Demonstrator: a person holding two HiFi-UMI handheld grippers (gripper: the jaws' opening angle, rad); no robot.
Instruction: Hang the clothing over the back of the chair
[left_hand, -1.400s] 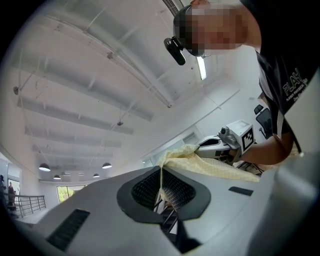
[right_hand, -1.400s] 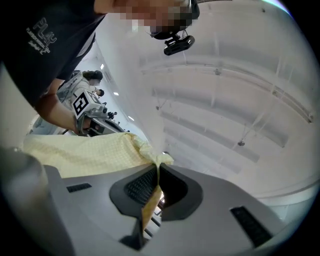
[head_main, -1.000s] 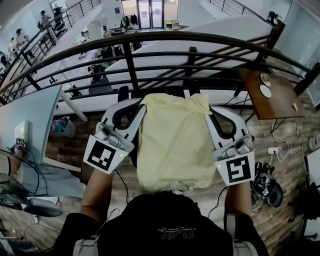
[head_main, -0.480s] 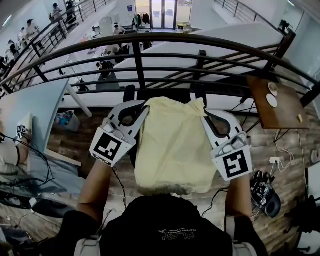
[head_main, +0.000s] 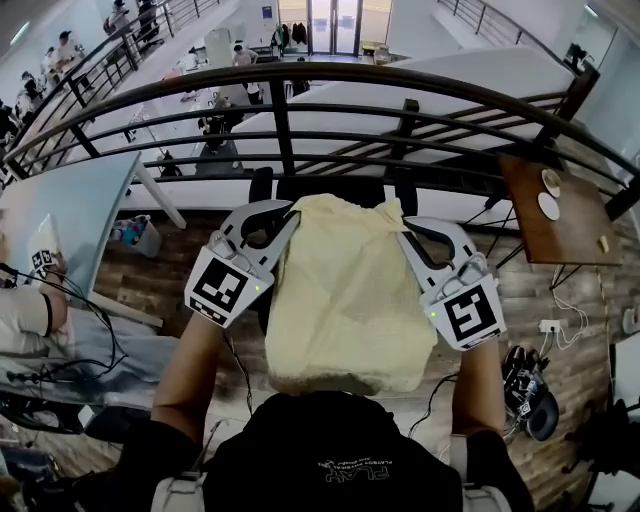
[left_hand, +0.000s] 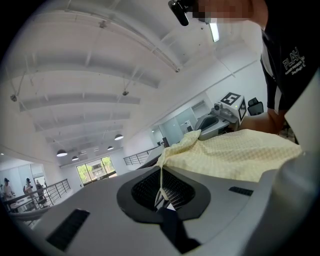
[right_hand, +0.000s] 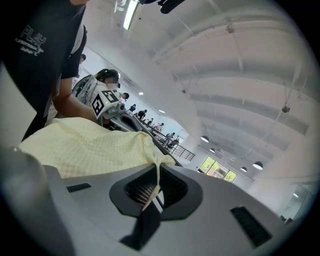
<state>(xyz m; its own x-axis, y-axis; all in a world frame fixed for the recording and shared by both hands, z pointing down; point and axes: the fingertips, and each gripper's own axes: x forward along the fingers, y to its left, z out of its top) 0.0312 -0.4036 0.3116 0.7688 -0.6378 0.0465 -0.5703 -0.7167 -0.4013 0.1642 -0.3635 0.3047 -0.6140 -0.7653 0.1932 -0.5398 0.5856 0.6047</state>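
A pale yellow garment (head_main: 345, 295) is stretched flat between my two grippers, in front of the person's chest. My left gripper (head_main: 288, 216) is shut on its far left corner, my right gripper (head_main: 402, 224) on its far right corner. In the left gripper view the cloth (left_hand: 235, 157) runs off to the right from the closed left gripper (left_hand: 161, 189). In the right gripper view the cloth (right_hand: 90, 145) runs off to the left from the closed right gripper (right_hand: 156, 186). A dark chair back (head_main: 330, 189) shows just beyond the garment's far edge, mostly hidden by it.
A black metal railing (head_main: 330, 75) curves across behind the chair, with a drop to a lower floor beyond. A brown wooden table (head_main: 555, 205) with small dishes stands at the right, a pale table (head_main: 60, 215) at the left. Cables and shoes (head_main: 530, 390) lie on the wooden floor.
Both grippers have shifted a little forward, toward the chair and railing, with the garment still held taut between them. Their grip has not changed.
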